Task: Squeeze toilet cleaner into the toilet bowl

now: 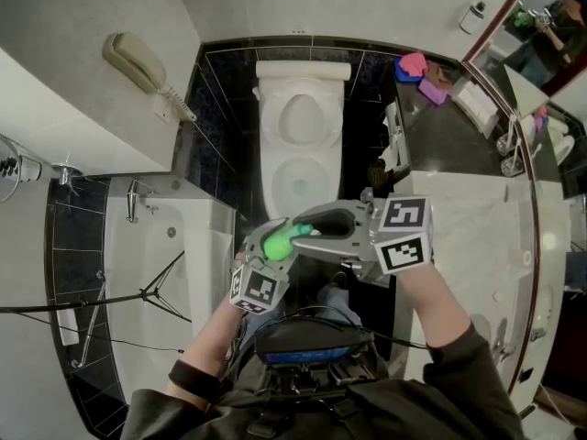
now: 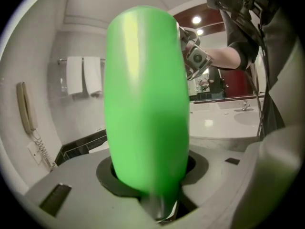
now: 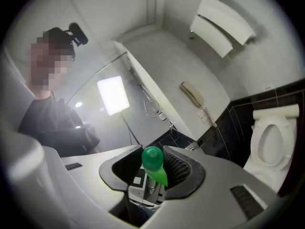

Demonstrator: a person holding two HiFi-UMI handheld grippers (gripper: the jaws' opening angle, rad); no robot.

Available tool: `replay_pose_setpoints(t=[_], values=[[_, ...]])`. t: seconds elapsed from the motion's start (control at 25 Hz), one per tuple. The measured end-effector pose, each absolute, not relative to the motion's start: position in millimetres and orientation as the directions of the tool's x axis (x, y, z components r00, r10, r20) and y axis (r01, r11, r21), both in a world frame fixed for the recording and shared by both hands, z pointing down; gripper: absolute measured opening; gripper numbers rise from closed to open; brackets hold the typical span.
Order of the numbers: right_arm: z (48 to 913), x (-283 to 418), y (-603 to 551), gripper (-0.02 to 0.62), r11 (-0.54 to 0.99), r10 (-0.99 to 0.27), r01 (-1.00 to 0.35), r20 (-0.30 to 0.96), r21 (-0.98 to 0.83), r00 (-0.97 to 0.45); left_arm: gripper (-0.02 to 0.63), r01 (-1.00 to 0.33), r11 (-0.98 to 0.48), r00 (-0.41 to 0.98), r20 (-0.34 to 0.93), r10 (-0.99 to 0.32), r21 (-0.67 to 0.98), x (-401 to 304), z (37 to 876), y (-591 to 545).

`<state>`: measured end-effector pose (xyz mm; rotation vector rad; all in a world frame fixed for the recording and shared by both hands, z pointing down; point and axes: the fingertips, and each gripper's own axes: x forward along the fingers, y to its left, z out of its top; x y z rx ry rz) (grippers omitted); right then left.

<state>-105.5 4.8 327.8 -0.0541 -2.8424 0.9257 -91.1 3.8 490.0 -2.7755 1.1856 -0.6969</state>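
A bright green toilet cleaner bottle [image 1: 273, 245] is held in front of me, over the dark floor short of the white toilet [image 1: 301, 117], whose lid is up and bowl [image 1: 298, 186] is uncovered. My left gripper [image 1: 272, 248] is shut on the bottle's body, which fills the left gripper view [image 2: 145, 99]. My right gripper [image 1: 304, 229] comes in from the right, and its jaws sit against both sides of the bottle's green cap [image 3: 153, 159]. The cap end [image 1: 301, 230] points right toward that gripper. The toilet [image 3: 269, 142] also shows at the right edge of the right gripper view.
A white bathtub [image 1: 156, 273] lies to the left, with a wall phone [image 1: 138, 62] above it. A marble vanity counter [image 1: 477, 227] runs along the right, with pink and purple items [image 1: 417, 67] at its far end. Towels [image 2: 83, 75] hang on the wall.
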Motion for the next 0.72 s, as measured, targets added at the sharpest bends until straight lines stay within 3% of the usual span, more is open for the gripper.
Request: replay_pose_setpoints(t=[0.24, 0.4, 0.56, 0.64, 0.72], values=[[342, -99, -11, 0.153, 0.642, -0.066, -0.159, 0.152, -0.750, -0.986, 0.196, -0.755, -0.604, 0.486, 0.399, -0.777, -0.257, -97, 501, -9], [345, -95, -15, 0.155, 0.602, -0.116, -0.174, 0.131, -0.780, -0.985, 0.196, -0.766, -0.605, 0.495, 0.400, -0.771, -0.219, -91, 502, -9], [333, -95, -21, 0.163, 0.647, -0.159, -0.141, 0.048, -0.749, -0.986, 0.195, -0.755, -0.635, 0.548, 0.375, -0.748, -0.162, -84, 486, -12], [324, -96, -22, 0.229, 0.715, -0.175, -0.113, -0.020, -0.690, -0.984, 0.196, -0.737, -0.666, 0.596, 0.356, -0.720, -0.112, -80, 475, -12], [311, -94, -22, 0.249, 0.790, -0.171, -0.064, -0.119, -0.610, -0.978, 0.195, -0.691, -0.721, 0.669, 0.335, -0.664, -0.047, -75, 465, -7]])
